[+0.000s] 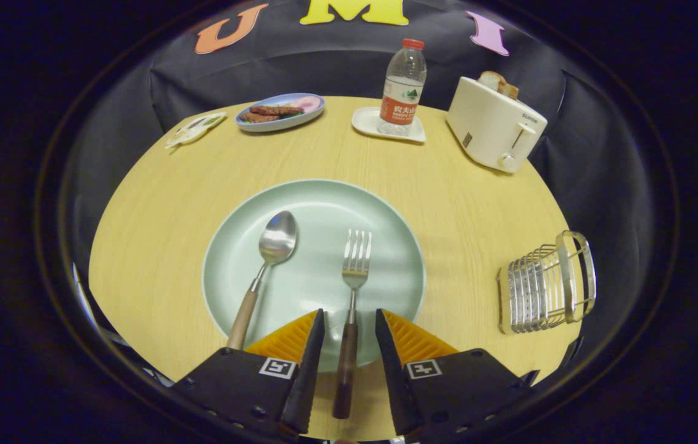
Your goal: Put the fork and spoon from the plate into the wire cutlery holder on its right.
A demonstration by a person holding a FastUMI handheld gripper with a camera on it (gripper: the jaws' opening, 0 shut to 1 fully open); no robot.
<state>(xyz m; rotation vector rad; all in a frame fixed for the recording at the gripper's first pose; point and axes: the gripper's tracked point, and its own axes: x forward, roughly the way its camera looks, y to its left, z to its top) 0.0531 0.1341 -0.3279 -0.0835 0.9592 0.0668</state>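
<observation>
A pale green plate (324, 197) lies on the wooden table just ahead of my fingers. On it rest a spoon (276, 240) with a wooden handle, to the left, and a fork (355, 259) with a darker wooden handle, to the right. The fork's handle runs back over the plate's near rim and lies between my two fingers. My gripper (349, 320) is open, its fingers on either side of the handle with a gap on each side. The wire cutlery holder (546, 283) stands on the table to the right of the plate.
Beyond the plate stand a water bottle (403, 86) on a small white dish, a white toaster (494, 123) with bread in it at the far right, a blue plate of food (281, 112) at the far left, and a sachet (195, 129) beside it.
</observation>
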